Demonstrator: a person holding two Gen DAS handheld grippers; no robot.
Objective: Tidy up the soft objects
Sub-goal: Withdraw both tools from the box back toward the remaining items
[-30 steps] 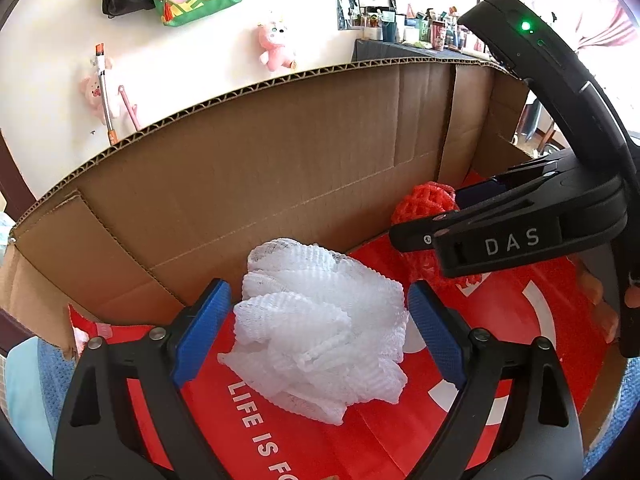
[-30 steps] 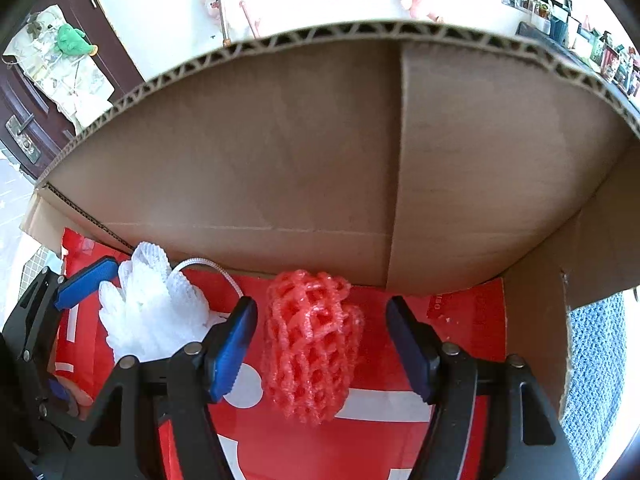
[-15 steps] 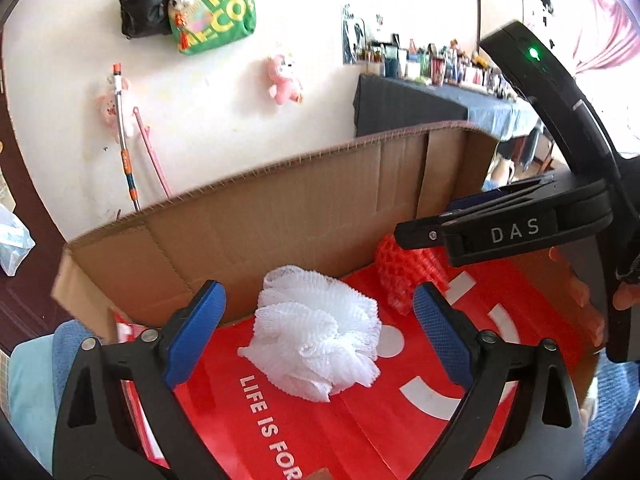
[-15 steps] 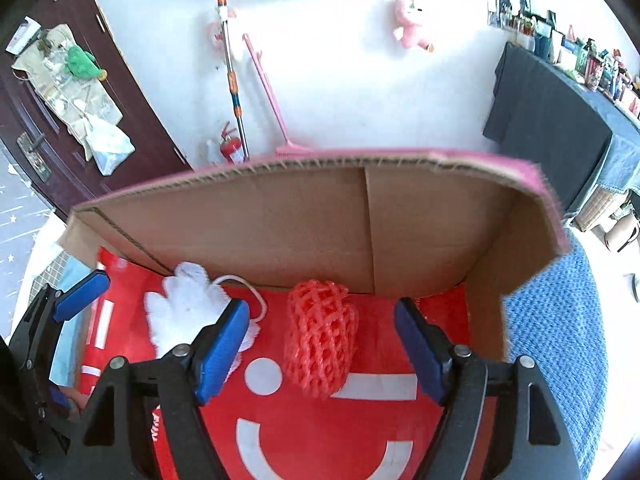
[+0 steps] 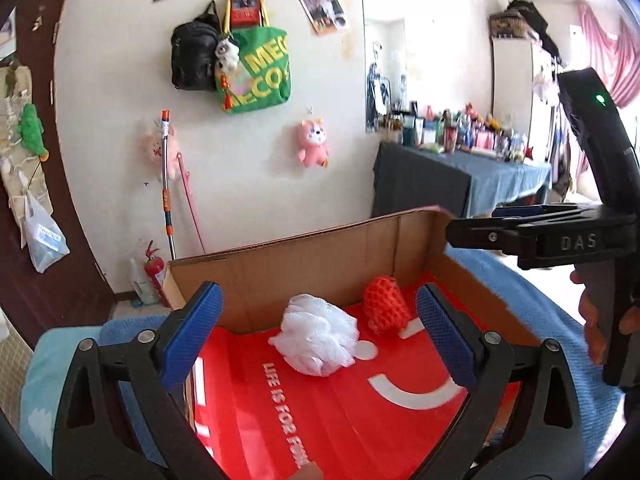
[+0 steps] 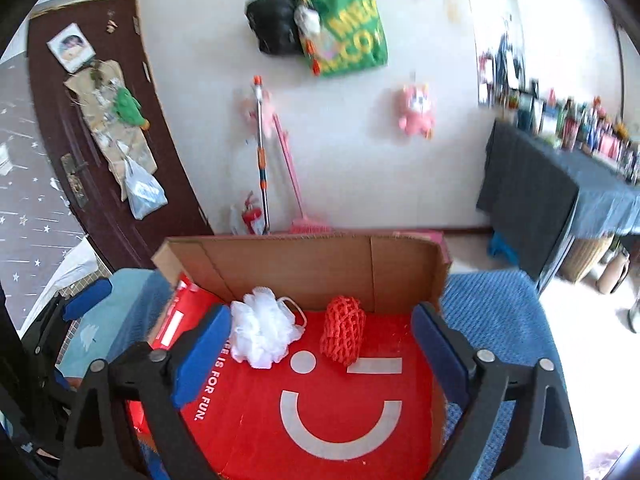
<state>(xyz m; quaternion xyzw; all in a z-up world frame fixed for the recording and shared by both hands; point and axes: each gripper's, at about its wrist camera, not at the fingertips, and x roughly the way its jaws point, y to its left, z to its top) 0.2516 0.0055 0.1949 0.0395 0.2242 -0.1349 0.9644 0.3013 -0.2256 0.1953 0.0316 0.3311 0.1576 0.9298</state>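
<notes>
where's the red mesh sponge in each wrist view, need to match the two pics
Left wrist: the red mesh sponge sits right of centre, near the box's back wall, just right of the white mesh pouf.
Right wrist: the red mesh sponge is at centre, between the open blue fingers, again right of the white pouf.
Shared landmark: the grey smiley printed on the red bag lining the cardboard box.
</notes>
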